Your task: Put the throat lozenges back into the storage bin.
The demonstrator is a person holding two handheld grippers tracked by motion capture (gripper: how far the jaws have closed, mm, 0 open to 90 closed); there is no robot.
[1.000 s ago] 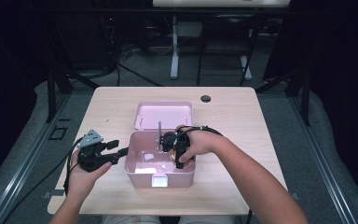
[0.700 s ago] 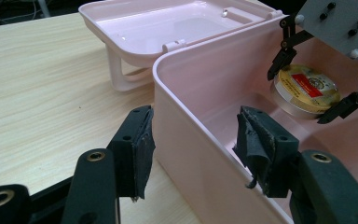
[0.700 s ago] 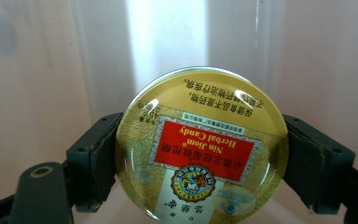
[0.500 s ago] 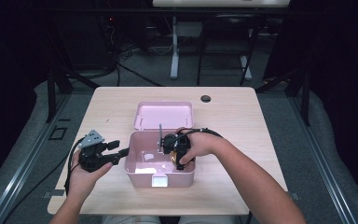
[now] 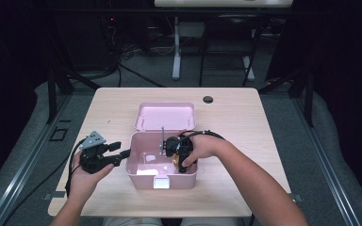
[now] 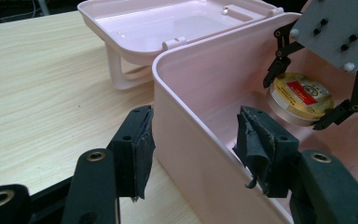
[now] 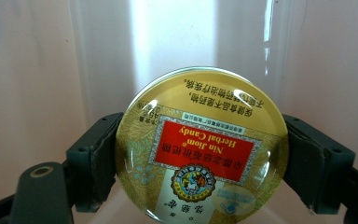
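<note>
We hold a round candy tin in the right hand-held gripper, pinched by its rim between the two jaws, inside the pink box. Being round, the tin has no long axis; its printed lid faces the right gripper's camera, with the red "Nin Jiom Herbal Candy" label reading upside down there. In the left gripper view the tin sits tilted, lid facing up and toward that camera, near the box's far inner wall. The lid is gold with a leafy pattern, a red panel and a small crest (glossy enough to catch the light).

The left hand-held gripper is open, its jaws straddling the box's near wall without visibly pressing it. The box's lid lies open behind the box. The box stands on a light wooden counter, with a grey floor and dark room around it.
</note>
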